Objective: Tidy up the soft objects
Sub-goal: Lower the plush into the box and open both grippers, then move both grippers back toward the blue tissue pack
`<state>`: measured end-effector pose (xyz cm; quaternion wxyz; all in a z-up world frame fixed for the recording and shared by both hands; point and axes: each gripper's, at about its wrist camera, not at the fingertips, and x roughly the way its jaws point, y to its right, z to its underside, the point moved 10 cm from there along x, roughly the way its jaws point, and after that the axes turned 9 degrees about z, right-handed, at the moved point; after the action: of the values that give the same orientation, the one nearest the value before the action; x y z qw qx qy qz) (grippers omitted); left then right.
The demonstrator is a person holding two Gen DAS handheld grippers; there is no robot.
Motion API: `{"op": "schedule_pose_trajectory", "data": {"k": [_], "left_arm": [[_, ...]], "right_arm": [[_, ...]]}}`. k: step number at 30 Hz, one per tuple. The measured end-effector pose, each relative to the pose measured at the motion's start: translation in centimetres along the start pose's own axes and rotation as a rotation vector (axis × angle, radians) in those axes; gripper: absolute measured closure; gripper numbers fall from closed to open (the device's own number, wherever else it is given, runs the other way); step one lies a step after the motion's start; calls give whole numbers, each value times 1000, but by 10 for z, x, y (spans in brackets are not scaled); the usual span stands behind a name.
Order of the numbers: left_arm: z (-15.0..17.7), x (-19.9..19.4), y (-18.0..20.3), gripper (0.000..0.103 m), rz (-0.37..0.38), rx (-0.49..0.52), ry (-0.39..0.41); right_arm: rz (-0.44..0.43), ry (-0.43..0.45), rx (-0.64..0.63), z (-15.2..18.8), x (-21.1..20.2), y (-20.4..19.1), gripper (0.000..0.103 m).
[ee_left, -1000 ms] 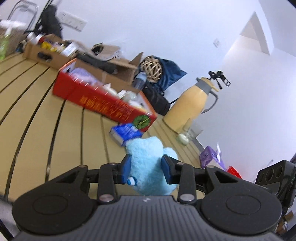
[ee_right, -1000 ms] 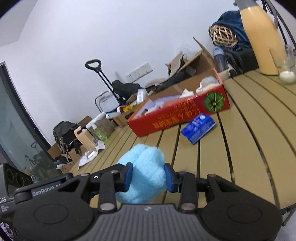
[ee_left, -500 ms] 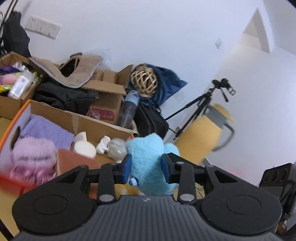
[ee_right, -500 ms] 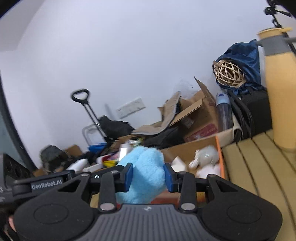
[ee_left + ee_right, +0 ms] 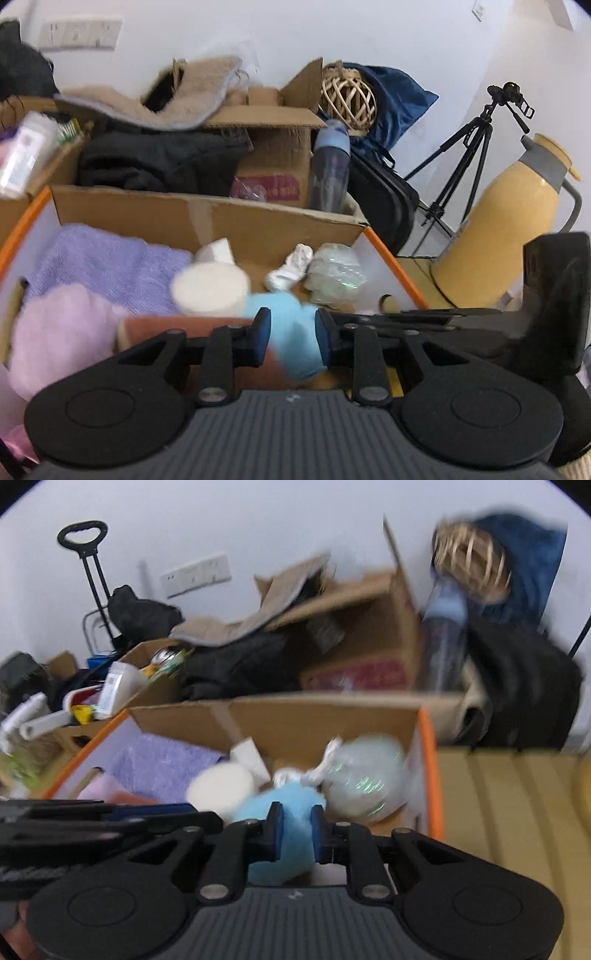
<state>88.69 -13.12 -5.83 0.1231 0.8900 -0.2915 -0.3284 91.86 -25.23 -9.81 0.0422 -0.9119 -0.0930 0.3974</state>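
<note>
A light blue plush toy (image 5: 295,347) hangs just over the open box with the orange rim (image 5: 391,266). My left gripper (image 5: 291,325) is shut on one side of it, jaws still closing. The right gripper (image 5: 294,812) pinches the toy (image 5: 295,842) tightly from the other side, above the box (image 5: 428,768). Inside the box lie a purple towel (image 5: 103,262), a pink fluffy thing (image 5: 59,332), a white roll (image 5: 210,288), a white cloth (image 5: 291,266) and a clear bag (image 5: 336,273). The toy's lower part is hidden by the gripper bodies.
Behind the box stands a brown carton (image 5: 273,147) with black clothes, a water bottle (image 5: 328,166) and a wicker ball (image 5: 349,98). A yellow thermos jug (image 5: 509,236) stands on the slatted wooden table (image 5: 509,812) to the right, with a tripod (image 5: 472,147) behind it.
Both grippers carried the blue toy across the table to over the box, which now fills the views. Both pairs of jaws have drawn closer together on the toy.
</note>
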Motion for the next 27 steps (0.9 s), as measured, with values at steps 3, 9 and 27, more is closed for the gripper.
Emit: {"op": "schedule_pose_trajectory", "data": {"k": [3,9,27], "left_arm": [[4,-1,-7,77,2,-19,-17],[-3,-42,2,76,-38,17,13],[-17,-277,27,28,-339,207,203]], "right_arm": [[118,19,-127,0,1,-9,103],[159,3,-153,-1,-1,-8,103],[180,269,-203,-23,-256,-38,46]]}}
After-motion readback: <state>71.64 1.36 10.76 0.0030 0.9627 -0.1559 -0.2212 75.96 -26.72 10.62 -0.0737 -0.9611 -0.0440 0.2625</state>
